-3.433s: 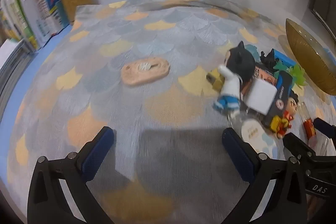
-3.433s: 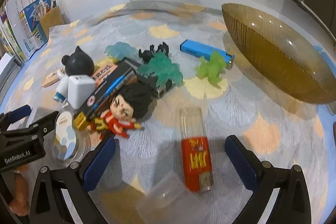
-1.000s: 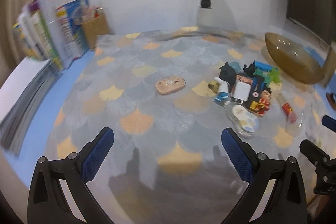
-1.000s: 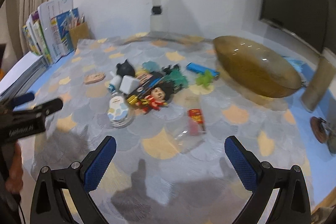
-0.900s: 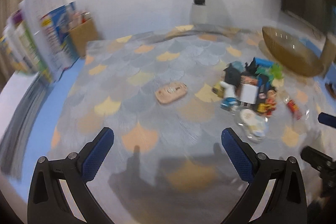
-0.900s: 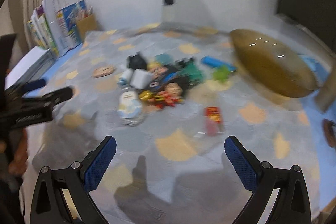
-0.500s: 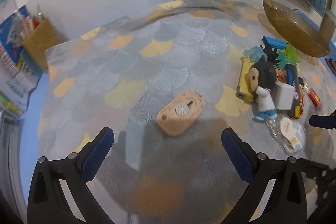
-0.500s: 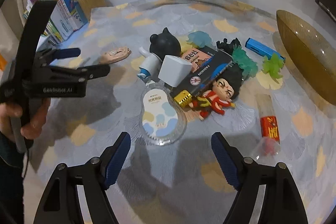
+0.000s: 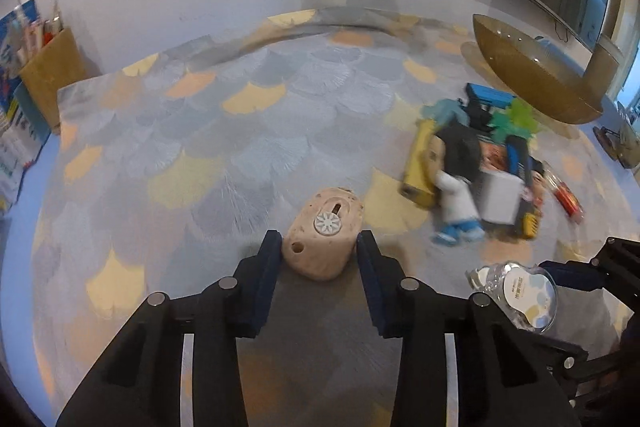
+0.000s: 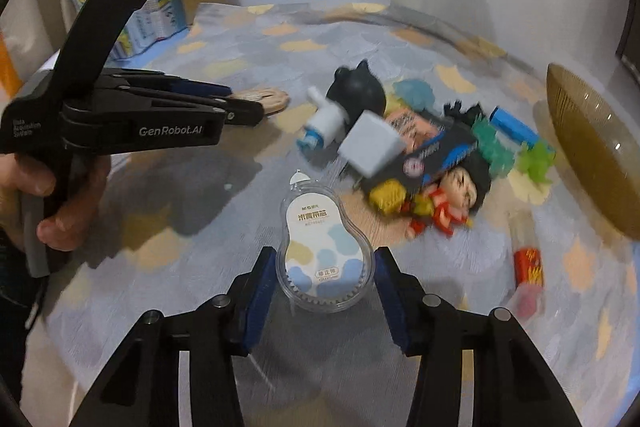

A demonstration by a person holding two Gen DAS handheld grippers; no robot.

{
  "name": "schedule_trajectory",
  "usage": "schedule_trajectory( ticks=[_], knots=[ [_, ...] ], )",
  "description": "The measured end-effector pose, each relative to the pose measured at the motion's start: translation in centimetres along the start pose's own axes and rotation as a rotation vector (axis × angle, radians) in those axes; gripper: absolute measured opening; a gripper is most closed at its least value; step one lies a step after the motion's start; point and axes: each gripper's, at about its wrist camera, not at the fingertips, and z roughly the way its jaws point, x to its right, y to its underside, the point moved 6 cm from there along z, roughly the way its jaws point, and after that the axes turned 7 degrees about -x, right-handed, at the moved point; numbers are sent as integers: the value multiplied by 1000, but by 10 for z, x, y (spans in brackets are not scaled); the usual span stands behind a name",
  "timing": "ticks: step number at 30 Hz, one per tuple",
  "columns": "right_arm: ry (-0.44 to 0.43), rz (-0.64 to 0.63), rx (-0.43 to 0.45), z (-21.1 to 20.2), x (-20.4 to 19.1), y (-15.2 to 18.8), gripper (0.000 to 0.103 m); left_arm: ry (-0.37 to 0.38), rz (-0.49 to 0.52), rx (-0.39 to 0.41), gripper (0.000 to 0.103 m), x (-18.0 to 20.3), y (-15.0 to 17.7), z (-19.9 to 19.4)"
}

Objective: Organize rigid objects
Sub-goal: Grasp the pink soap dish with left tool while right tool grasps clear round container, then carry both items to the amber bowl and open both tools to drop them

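A beige oval case (image 9: 320, 239) with a white dial lies on the patterned cloth between the pads of my left gripper (image 9: 318, 247). Its jaws are closing, and both pads sit against the case's sides. A clear correction-tape dispenser (image 10: 326, 251) lies between the pads of my right gripper (image 10: 325, 259). These jaws are closing too, and the pads meet its shell. The right wrist view also has the left gripper (image 10: 246, 103) from the side, over the beige case (image 10: 266, 97). The golden bowl (image 10: 588, 139) stands at the far right.
A pile lies mid-cloth: a black-headed figure (image 10: 358, 95), a white cube (image 10: 372, 147), a red-clothed figure (image 10: 452, 199), green toys (image 10: 536, 157) and a blue stick (image 10: 514, 125). A red stick (image 10: 528, 265) lies apart. Books and a cardboard holder (image 9: 52, 67) stand at the left.
Both grippers came down and forward towards the cloth. Their jaws went from wide open to narrow, the left around the beige case, the right around the correction tape.
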Motion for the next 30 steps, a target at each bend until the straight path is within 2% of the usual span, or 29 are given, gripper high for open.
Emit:
schedule_trajectory(
  ticks=[7,13,16,18,19,20,22,24,25,26,28,30],
  knots=[
    [-18,48,-6,-28,34,55,48,103,-95,6,34,34,42,-20],
    [37,181,2,-40,95,83,48,146,-61,7,34,81,48,-27],
    [39,249,4,-41,119,90,48,109,-18,-13,34,98,49,-24],
    [20,250,10,-43,123,92,48,74,3,-20,36,105,50,-20],
    [15,246,12,-43,123,92,48,60,7,-20,47,107,50,-20],
    [15,241,12,-43,123,92,50,40,11,-23,50,107,51,-19],
    [7,225,13,-42,119,93,65,0,10,-21,50,104,50,-17],
    [23,211,16,-40,117,94,65,4,5,-23,50,104,48,-17],
    [42,197,19,-39,115,94,65,11,6,-22,49,105,48,-17],
    [56,187,20,-38,114,94,65,12,8,-18,42,107,48,-17],
    [84,184,31,-36,113,93,55,5,14,-11,36,111,48,-17],
    [98,175,42,-36,113,92,48,28,8,-9,35,116,46,-18]
  ],
)
